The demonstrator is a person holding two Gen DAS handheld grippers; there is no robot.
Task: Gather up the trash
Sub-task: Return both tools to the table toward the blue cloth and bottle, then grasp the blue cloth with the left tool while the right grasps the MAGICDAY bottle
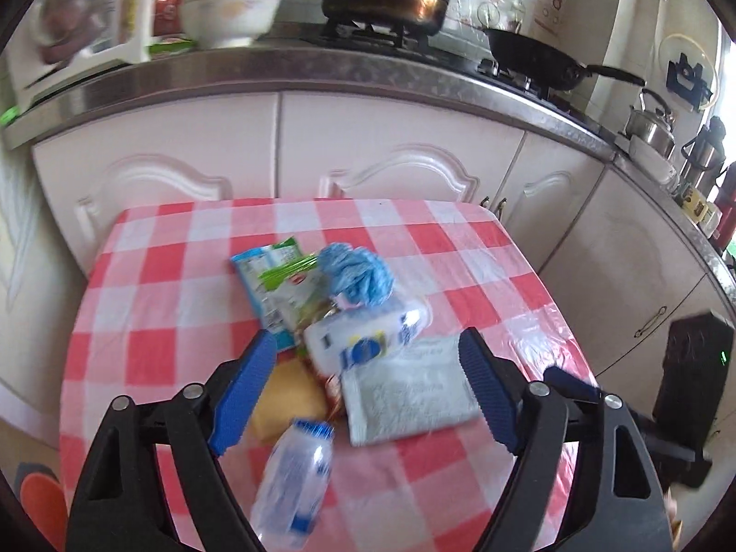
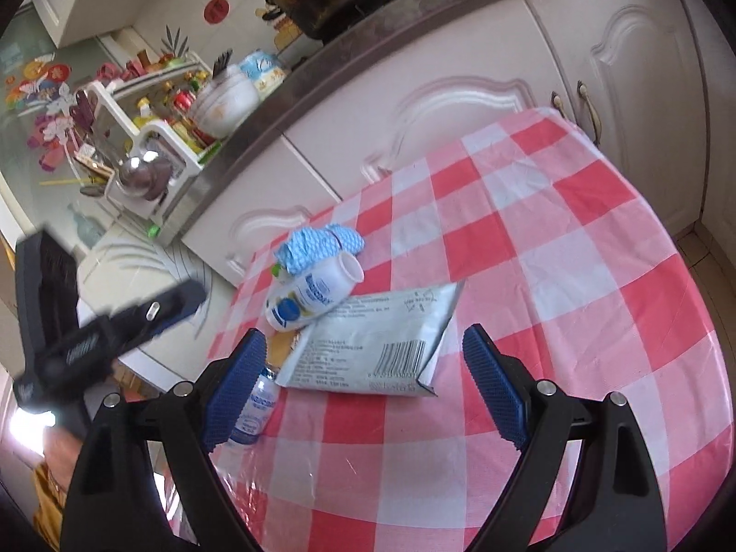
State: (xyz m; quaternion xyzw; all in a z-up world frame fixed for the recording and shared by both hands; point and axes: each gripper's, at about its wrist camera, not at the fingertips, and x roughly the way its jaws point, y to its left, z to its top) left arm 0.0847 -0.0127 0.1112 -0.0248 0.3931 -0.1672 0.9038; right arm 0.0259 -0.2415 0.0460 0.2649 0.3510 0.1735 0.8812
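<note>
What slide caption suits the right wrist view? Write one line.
Open right gripper above silver packet, white bottle and blue cloth on checked tablecloth.

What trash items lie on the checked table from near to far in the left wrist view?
Clear plastic bottle → grey foil packet → white bottle → blue crumpled cloth. The green-and-white wrapper and the yellow item overlap these, so they are left out.

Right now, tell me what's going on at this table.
A person is clearing trash with tongs in each hand. The left tongs and right tongs both hover open, holding nothing. On the checked tablecloth lie a silver pouch, a white bottle, a small clear bottle, a blue cloth and a green wrapper. Nothing is collected yet.
</note>
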